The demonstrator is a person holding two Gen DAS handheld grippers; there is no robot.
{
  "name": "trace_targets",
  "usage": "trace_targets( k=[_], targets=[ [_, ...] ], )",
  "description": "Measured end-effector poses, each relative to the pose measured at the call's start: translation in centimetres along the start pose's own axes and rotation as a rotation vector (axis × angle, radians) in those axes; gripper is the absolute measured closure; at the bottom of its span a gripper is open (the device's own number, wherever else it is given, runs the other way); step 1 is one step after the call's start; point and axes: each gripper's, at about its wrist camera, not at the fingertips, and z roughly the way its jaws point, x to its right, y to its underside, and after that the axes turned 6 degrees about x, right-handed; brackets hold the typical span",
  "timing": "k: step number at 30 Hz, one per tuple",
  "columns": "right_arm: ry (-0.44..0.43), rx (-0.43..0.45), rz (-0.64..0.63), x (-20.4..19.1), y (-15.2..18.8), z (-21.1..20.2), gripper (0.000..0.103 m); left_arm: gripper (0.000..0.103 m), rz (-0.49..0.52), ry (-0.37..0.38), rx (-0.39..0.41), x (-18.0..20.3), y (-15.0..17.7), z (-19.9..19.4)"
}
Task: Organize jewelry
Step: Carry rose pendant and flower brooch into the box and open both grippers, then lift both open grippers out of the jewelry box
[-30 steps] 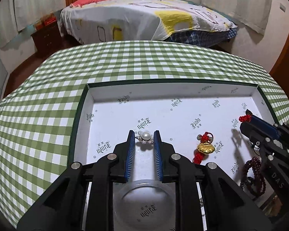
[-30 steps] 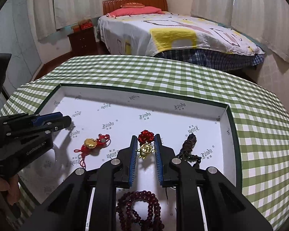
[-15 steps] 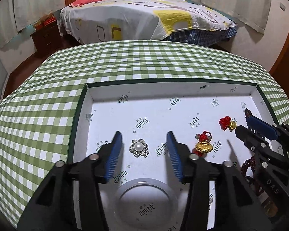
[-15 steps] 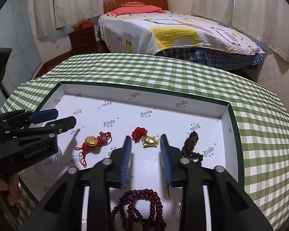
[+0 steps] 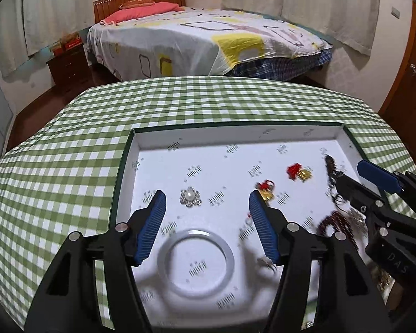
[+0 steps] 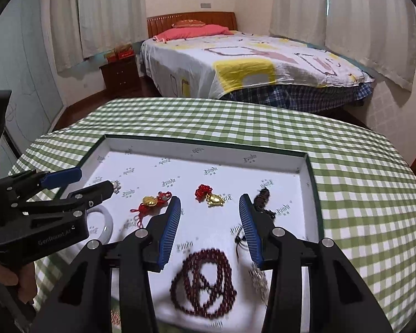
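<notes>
A white tray (image 5: pixel 235 136) lies on the green checked cloth and holds the jewelry. My left gripper (image 5: pixel 206 195) hangs over it, jaws opening, with nothing pressed between the pads. A pearl flower brooch (image 5: pixel 190 197) lies loose on the tray floor just past the left fingertip, and a white bangle (image 5: pixel 166 245) lies below the gripper. My right gripper (image 6: pixel 209 197) is also opening. A gold charm with a red knot (image 6: pixel 215 199) rests free on the tray beyond its tips. A dark red bead bracelet (image 6: pixel 205 283) lies under the right gripper.
A gold ingot charm on red cord (image 6: pixel 149 201) lies left of the right gripper, and a dark tassel (image 6: pixel 263 194) lies to its right. A small silver piece (image 6: pixel 259 274) lies near the beads. A bed (image 5: pixel 208 41) stands beyond the table.
Both grippers were shut and have opened. The left let go of the pearl brooch, the right let go of the red-knot gold charm. Both pulled back and up from the tray.
</notes>
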Motion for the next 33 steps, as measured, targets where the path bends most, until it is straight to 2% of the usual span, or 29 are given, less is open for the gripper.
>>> trace_targets(
  k=[10,20,33],
  targets=[
    [0.013,0.004,0.021,0.4,2.6,-4.1,0.059,0.039,0.006,-0.001,0.027,1.1,2.5,-4.1],
    [0.019,-0.033,0.02,0.3,6.2,-6.5,0.059,0.039,-0.014,-0.001,0.007,0.9,6.2,-7.2],
    [0.01,-0.072,-0.015,-0.9,8.8,-7.1,0.059,0.039,-0.059,-0.053,-0.045,-2.3,10.5,-9.3]
  ],
)
